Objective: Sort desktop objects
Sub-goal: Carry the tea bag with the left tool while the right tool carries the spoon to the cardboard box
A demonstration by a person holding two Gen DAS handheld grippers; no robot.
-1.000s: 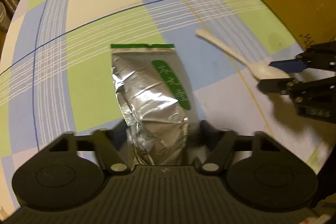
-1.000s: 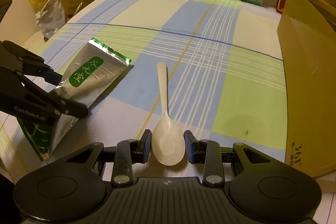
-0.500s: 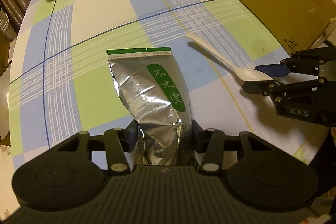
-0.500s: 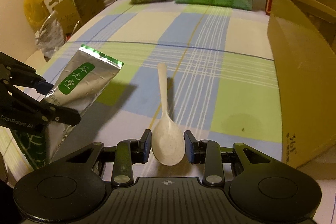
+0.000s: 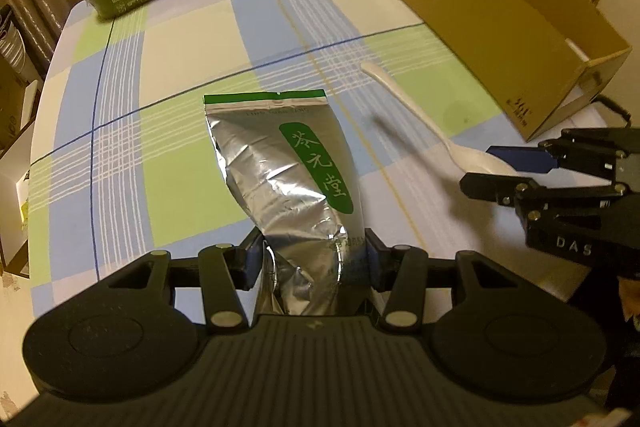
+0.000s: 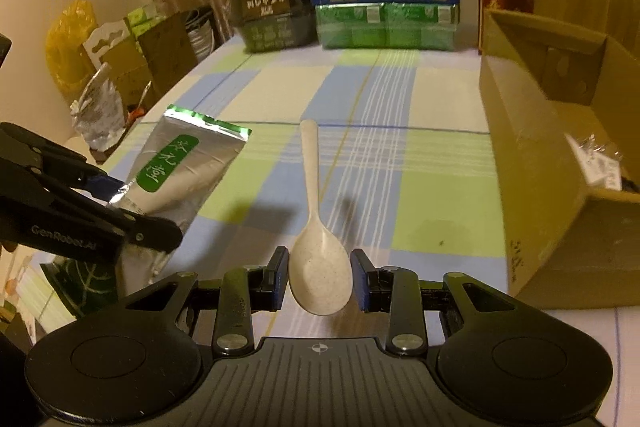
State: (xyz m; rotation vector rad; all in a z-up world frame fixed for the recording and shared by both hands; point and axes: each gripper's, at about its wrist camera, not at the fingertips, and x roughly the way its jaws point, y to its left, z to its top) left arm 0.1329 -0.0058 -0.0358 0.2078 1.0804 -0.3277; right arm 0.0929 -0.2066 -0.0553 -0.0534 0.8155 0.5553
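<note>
You've raised both loads off the checked tablecloth [image 5: 120, 107]. Your left gripper [image 5: 310, 259], jaws just closed tighter, clamps the foil pouch [image 5: 280, 171]; your right gripper [image 6: 320, 277] grips the spoon [image 6: 316, 227].

Left tool [image 5: 310, 259] and right tool [image 6: 320, 277], both clamped, angled downward.

You have a crinkled silver foil pouch [image 5: 280, 179] with a green top edge and a green oval label clamped at its lower end, raised off the checked worktop [image 5: 180, 39] and tilted. Your speckled off-white plastic spoon [image 6: 318, 227] is gripped by its bowl, handle pointing away, beside the open brown cardboard box [image 6: 532, 163].
</note>
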